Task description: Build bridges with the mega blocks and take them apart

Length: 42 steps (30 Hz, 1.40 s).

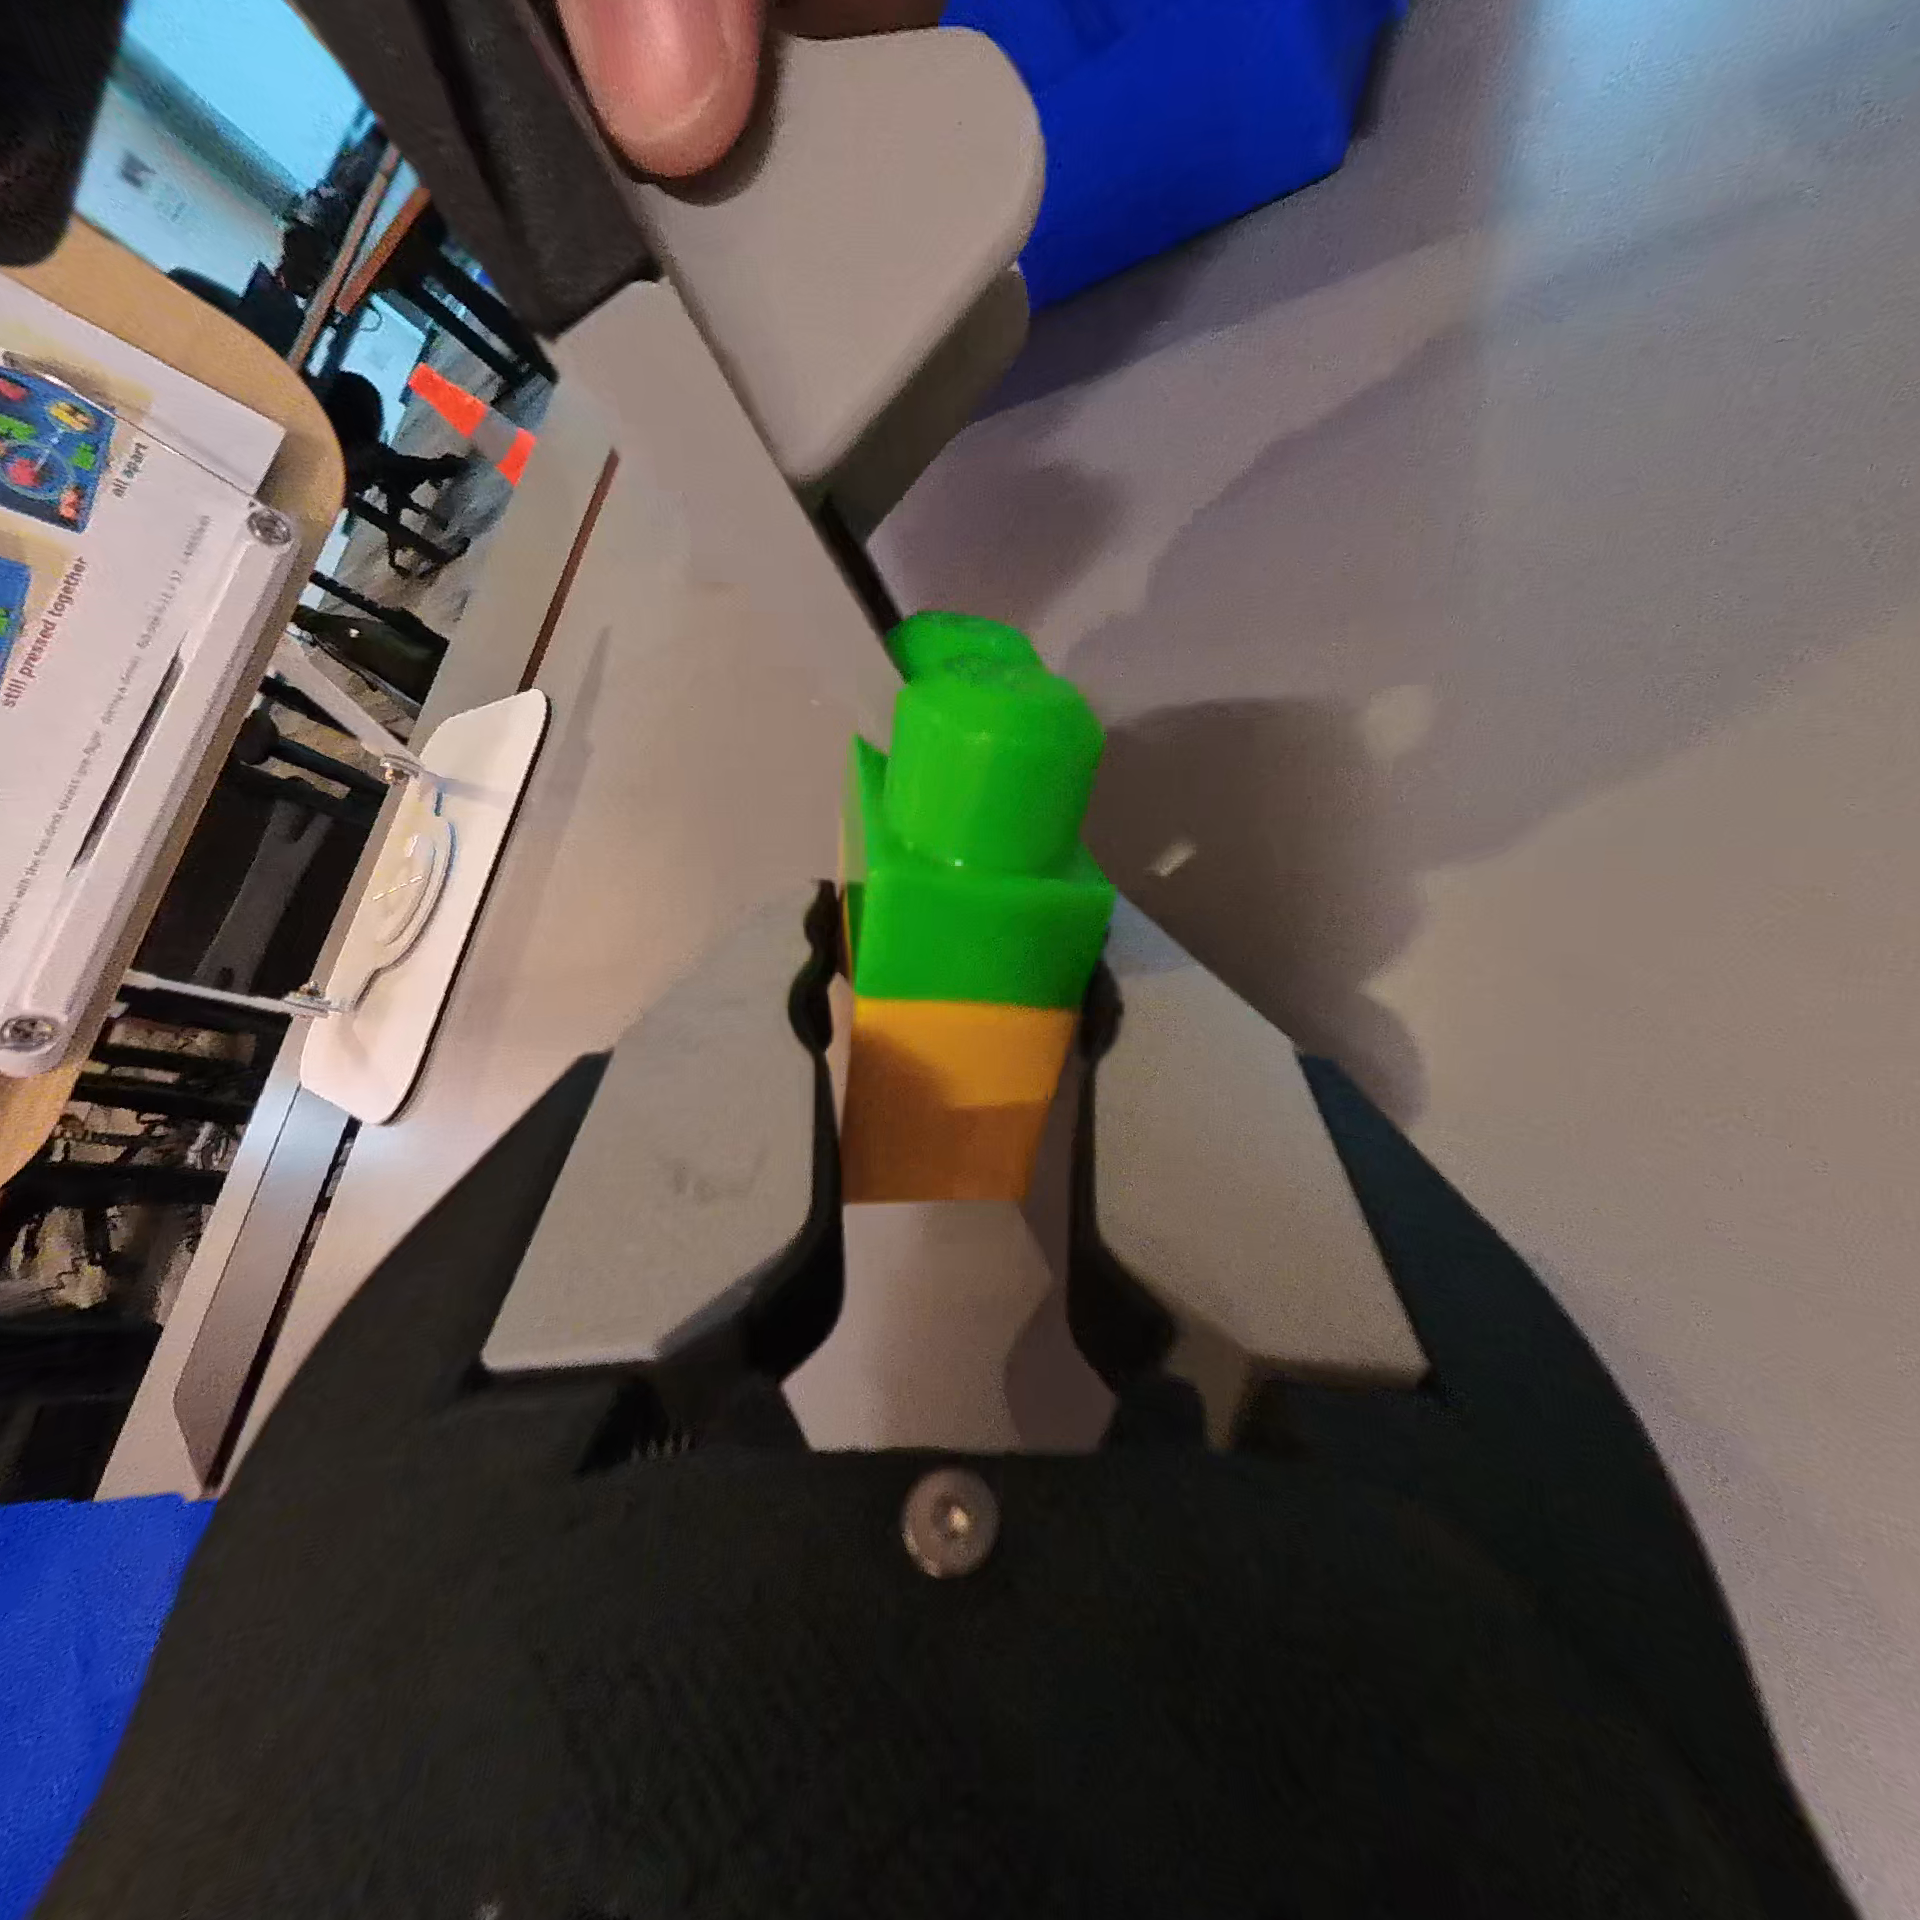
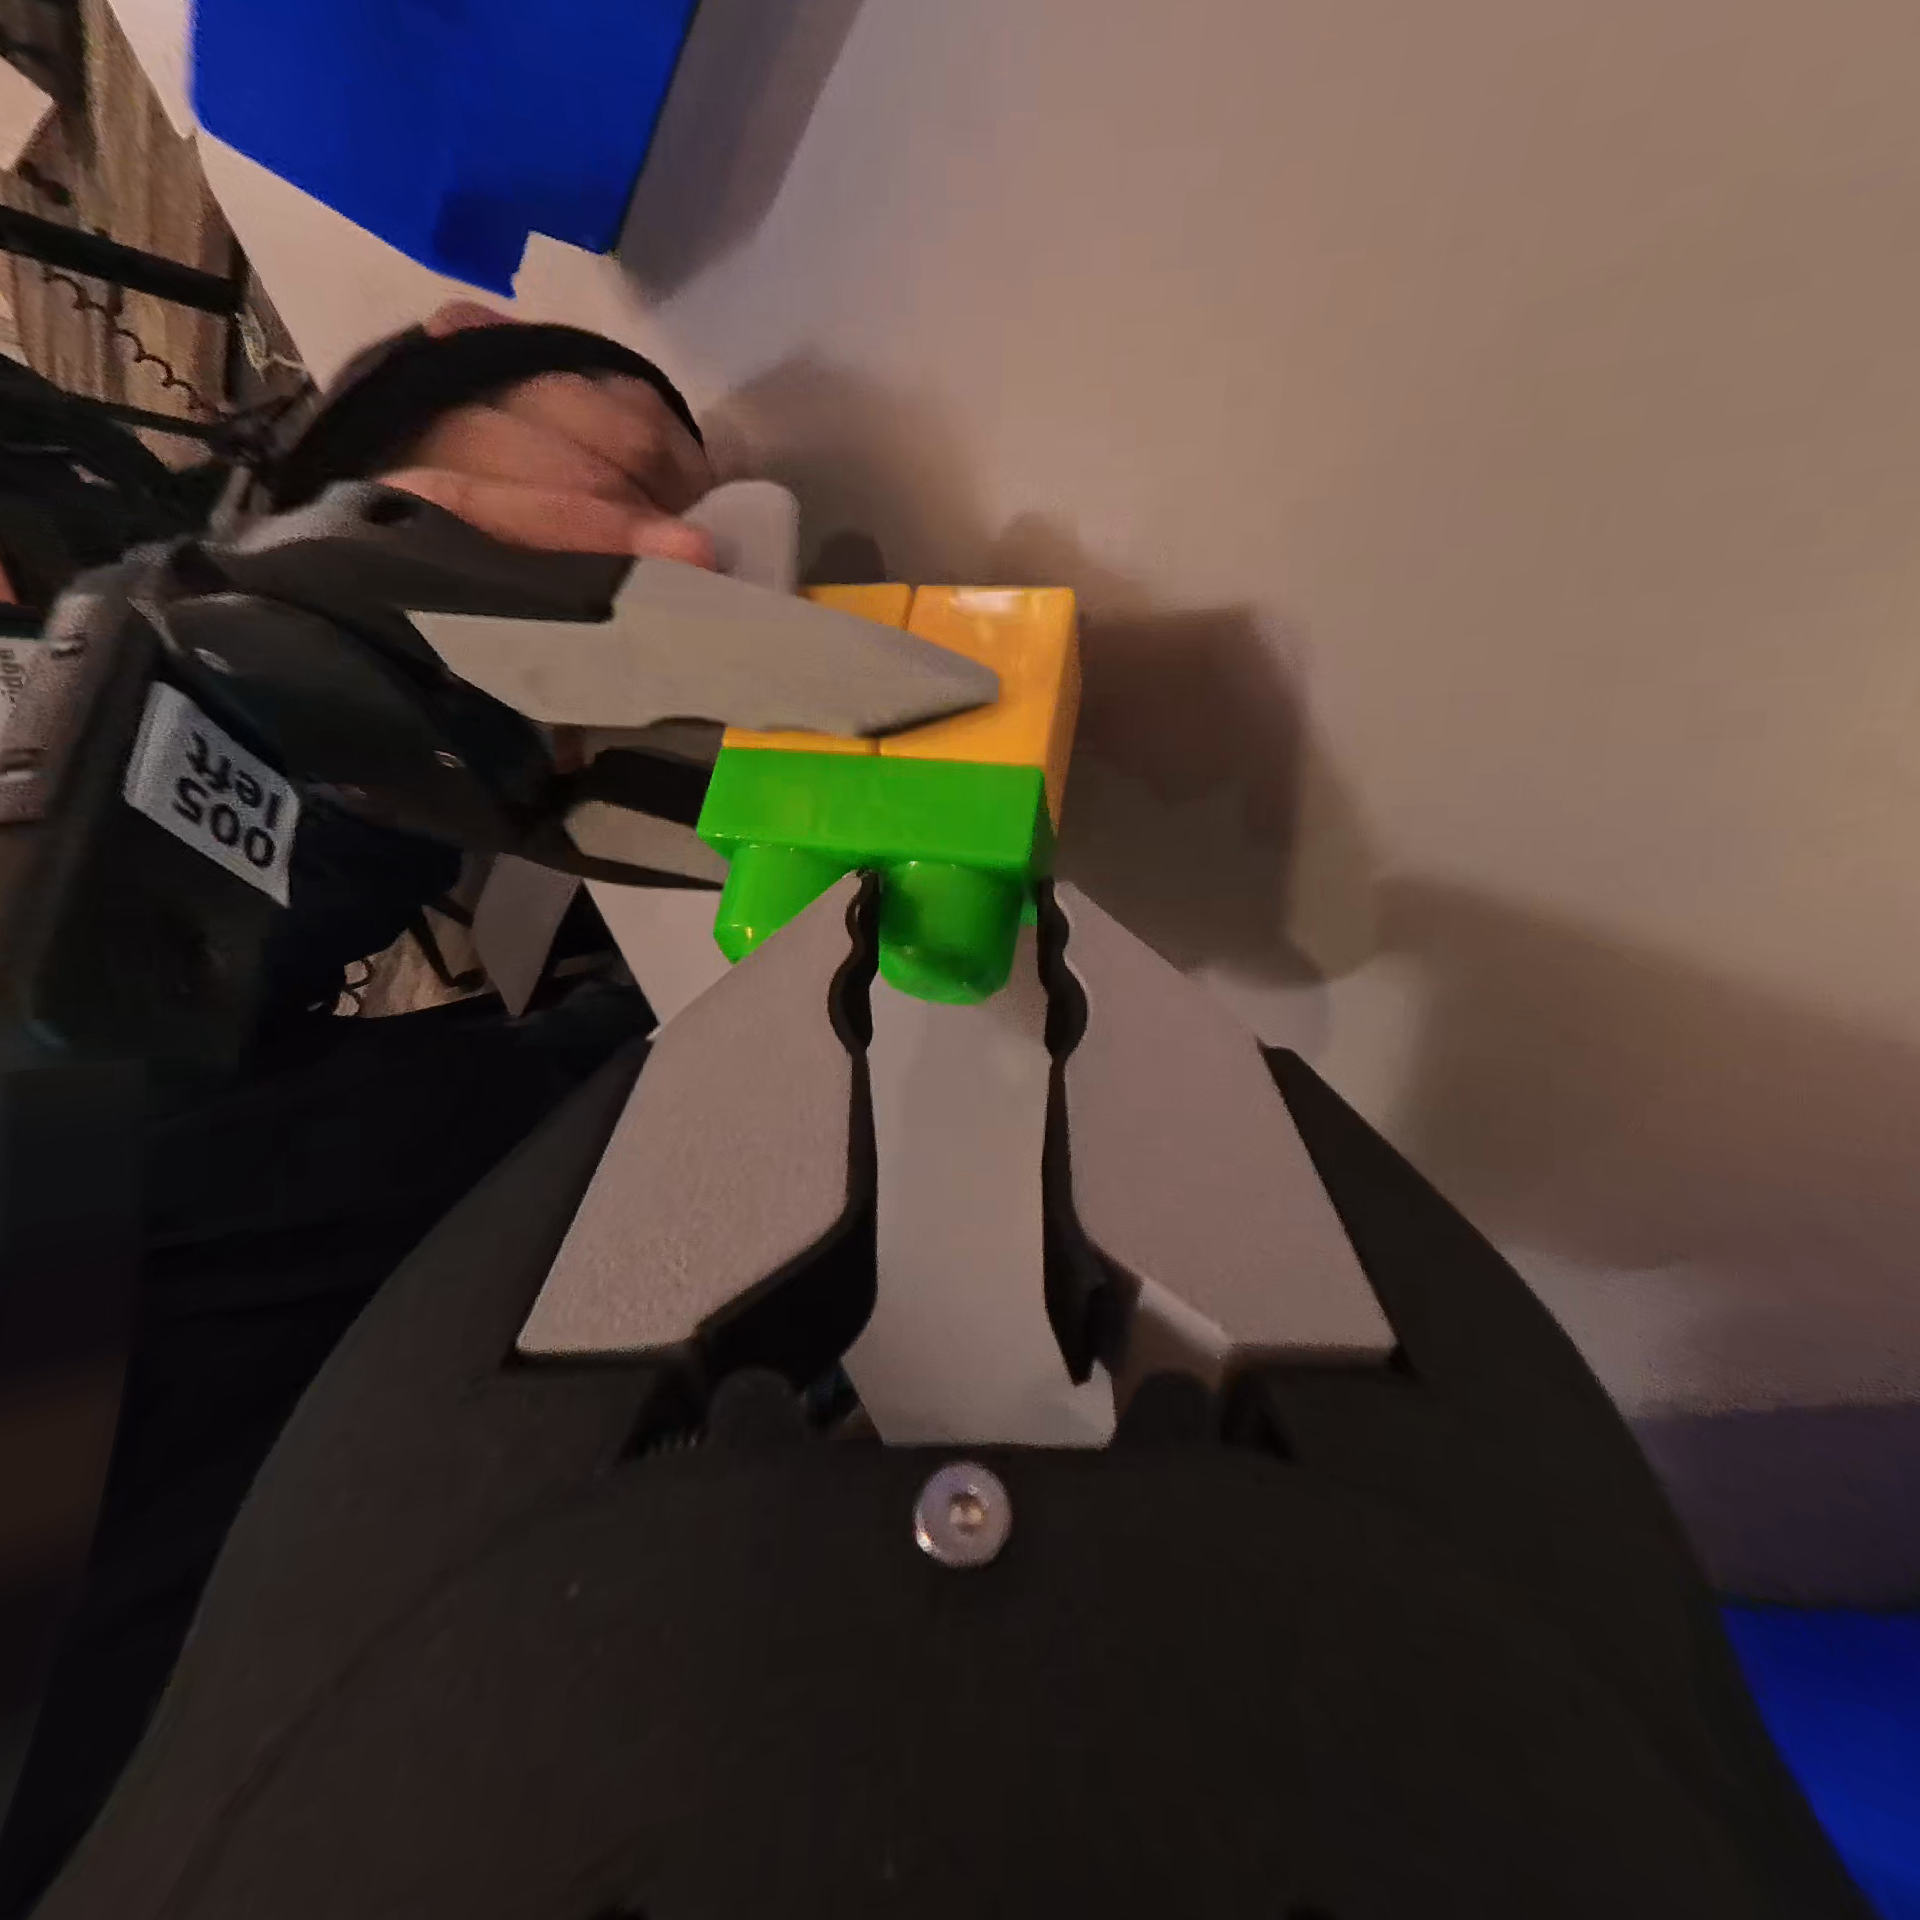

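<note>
1. Pale grey bench (image 2: 1455, 416) fills the background of both wrist views; a blue plastic bin (image 2: 416, 114) stands at its far side, and a printed instruction card in a clear stand (image 1: 135, 665) shows at the bench edge in the left wrist view.

2. Task object: a small stack made of one green plastic two-stud block (image 2: 883, 805) pressed onto yellow plastic blocks (image 2: 997, 665). The stack is held off the bench between the two grippers, turned on its side.

3. Progress, as a judgement: the green and yellow parts are joined with no visible gap at the seam, so this stack has not yet been taken apart. The pictures do not settle whether the step in hand is pressing together or pulling apart. No complete bridge and no other loose blocks are visible.

4. Right gripper (image 2: 951, 904): fingers partly spread, one finger (image 2: 800, 997) between the two green studs and the other outside, pinching the stud nearest the camera.

5. Left gripper (image 1: 961, 997): fingers partly spread and set on either side of the stack at the green-yellow seam. From the right wrist view one finger (image 2: 831, 675) lies flat on the yellow face. Firm pad pressure is not fully clear, though the fingers appear to clamp the stack.
</note>
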{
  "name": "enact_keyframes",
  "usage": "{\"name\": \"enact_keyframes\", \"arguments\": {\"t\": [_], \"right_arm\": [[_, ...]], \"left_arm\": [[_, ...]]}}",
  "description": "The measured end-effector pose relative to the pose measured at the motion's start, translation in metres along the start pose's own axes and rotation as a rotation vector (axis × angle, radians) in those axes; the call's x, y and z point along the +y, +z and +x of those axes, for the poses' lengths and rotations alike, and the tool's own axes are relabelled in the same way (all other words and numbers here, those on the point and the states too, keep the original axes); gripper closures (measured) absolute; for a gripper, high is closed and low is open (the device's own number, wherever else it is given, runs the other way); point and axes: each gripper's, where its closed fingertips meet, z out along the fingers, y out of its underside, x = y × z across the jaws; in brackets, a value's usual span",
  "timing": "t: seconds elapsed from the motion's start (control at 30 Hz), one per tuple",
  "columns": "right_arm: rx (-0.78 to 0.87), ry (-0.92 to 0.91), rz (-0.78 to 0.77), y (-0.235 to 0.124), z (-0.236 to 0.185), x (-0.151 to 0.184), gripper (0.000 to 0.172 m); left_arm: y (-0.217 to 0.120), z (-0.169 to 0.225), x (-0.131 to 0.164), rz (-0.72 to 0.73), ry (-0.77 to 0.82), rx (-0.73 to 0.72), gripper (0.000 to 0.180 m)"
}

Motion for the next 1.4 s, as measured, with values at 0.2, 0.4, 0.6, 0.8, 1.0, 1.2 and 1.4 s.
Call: {"name": "enact_keyframes", "arguments": {"t": [0.2,0.4,0.6,0.8,1.0,1.2,1.4], "right_arm": [[-0.013,-0.094,0.139,-0.019,-0.011,-0.022,0.142],[0.015,-0.470,0.544,-0.057,-0.046,-0.045,0.131],[0.006,-0.709,0.696,-0.042,-0.061,-0.037,0.117],[-0.197,-0.698,0.698,-0.020,-0.063,-0.040,0.124],[-0.280,-0.696,0.686,-0.016,-0.057,-0.029,0.140],[-0.306,-0.640,0.732,-0.027,-0.057,-0.030,0.141],[-0.323,-0.596,0.755,-0.029,-0.052,-0.030,0.141]], "left_arm": [[-0.011,-0.011,-0.008,0.101,-0.276,0.110,0.143],[-0.015,-0.014,-0.006,0.198,-0.562,0.299,0.144],[-0.040,-0.023,-0.032,0.401,-0.700,0.432,0.143],[-0.055,-0.036,-0.038,0.493,-0.762,0.455,0.142],[-0.046,-0.026,-0.037,0.448,-0.770,0.499,0.142],[-0.045,-0.021,-0.034,0.434,-0.776,0.524,0.143],[-0.043,-0.020,-0.030,0.405,-0.755,0.493,0.143]]}}
